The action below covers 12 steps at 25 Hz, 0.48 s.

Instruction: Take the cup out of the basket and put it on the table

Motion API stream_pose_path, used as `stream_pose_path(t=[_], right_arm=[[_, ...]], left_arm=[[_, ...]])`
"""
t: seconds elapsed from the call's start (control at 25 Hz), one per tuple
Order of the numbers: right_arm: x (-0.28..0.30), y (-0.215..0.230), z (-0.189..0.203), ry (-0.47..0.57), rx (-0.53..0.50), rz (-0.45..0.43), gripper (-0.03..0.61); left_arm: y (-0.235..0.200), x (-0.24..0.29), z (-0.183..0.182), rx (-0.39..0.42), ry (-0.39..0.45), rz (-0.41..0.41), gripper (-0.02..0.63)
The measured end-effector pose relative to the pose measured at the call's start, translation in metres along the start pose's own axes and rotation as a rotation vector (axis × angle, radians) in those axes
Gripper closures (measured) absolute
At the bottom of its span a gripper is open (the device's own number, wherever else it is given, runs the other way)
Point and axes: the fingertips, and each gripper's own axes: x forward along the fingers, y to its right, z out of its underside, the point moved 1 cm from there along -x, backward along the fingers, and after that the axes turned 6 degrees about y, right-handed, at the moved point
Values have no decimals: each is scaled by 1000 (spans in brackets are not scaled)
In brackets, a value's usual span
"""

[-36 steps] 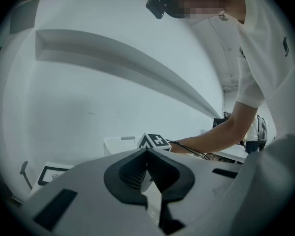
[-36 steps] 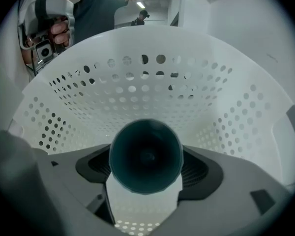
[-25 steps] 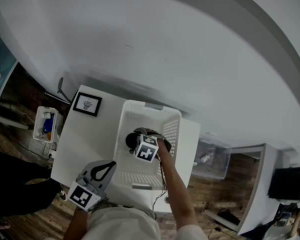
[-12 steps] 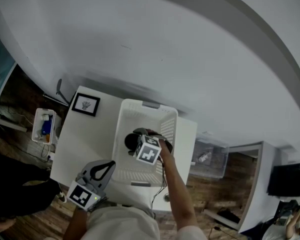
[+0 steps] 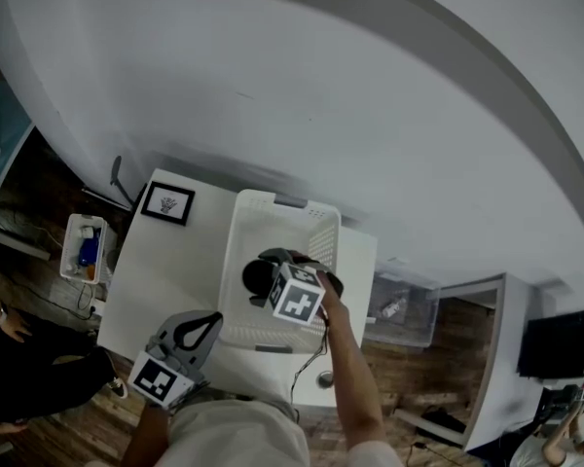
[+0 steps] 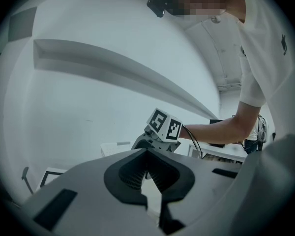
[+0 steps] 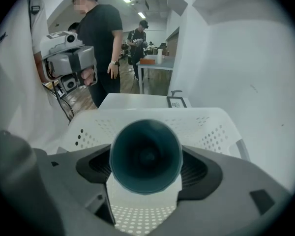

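A dark teal cup (image 7: 146, 156) is held between the jaws of my right gripper (image 7: 146, 168), its open mouth facing the camera. It hangs above the floor of the white perforated basket (image 7: 211, 127). From the head view the cup (image 5: 256, 278) is a dark shape over the basket (image 5: 273, 217), with the right gripper (image 5: 268, 272) shut on it. My left gripper (image 5: 217, 319) hovers over the white table (image 5: 165, 270), left of the basket's near corner. Its fingertips meet with nothing between them, as the left gripper view (image 6: 147, 154) shows.
A small framed picture (image 5: 167, 203) lies on the table's far left corner. On the floor stand a small bin (image 5: 85, 245) to the left and a clear box (image 5: 404, 309) to the right. People (image 7: 101, 48) stand beyond the table in the right gripper view.
My right gripper has drifted slightly toward me and to the right with the cup, still over the basket. The left gripper has hardly moved.
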Motion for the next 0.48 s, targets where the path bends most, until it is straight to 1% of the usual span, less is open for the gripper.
stream_pose_path(t=[0.24, 0.48], right_arm=[[-25, -12, -18, 1, -41, 24, 181], [-47, -33, -38, 15, -76, 43, 183]], left_arm=[[6, -14, -5, 20, 16, -1, 612], [13, -35, -6, 33, 27, -7, 612]])
